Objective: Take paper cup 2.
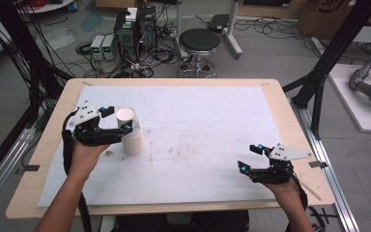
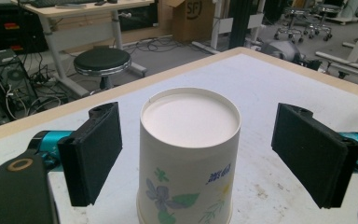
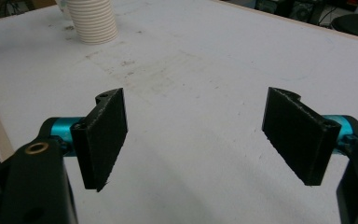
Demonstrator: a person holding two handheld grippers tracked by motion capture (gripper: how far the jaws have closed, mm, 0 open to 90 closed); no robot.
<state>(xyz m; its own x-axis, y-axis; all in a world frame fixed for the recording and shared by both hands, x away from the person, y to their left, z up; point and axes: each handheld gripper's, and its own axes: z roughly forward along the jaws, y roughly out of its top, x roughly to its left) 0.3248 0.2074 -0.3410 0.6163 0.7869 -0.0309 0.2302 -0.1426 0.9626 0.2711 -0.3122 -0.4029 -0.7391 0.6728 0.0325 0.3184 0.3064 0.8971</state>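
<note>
The stack of paper cups (image 1: pixel 130 133) stands upside down on the left part of the surface (image 1: pixel 207 121), its flat white base uppermost; in the left gripper view the top cup (image 2: pixel 189 158) carries a flower print and blue lettering. The left tool (image 1: pixel 118 123) straddles the upper part of the stack, released: in its own view both black pads (image 2: pixel 95 151) stand clear of the cup wall, a gap of white sheet visible on each side. The right tool (image 1: pixel 250 157) hovers low over the near right part of the surface, well apart from the stack, likewise released with nothing between its pads (image 3: pixel 105 135); its view shows the ribbed rims of the stack (image 3: pixel 93 21) far off at upper left. The white sheet bears faint scuff marks (image 1: pixel 174 150) between the two tools. Nothing else rests between the tools, so the stretch from stack to right tool lies open. The stack sits near the left edge of the sheet, with the wooden border (image 1: pixel 53 125) just beyond the left hand (image 1: pixel 84 157). Past the far edge stand a round black stool (image 1: pixel 199 41), computer boxes (image 1: pixel 135 29) and tangled cables (image 1: pixel 149 60) on the floor. A black frame post (image 1: pixel 335 53) rises off the right far corner, and dark cables hang beside the left edge.
</note>
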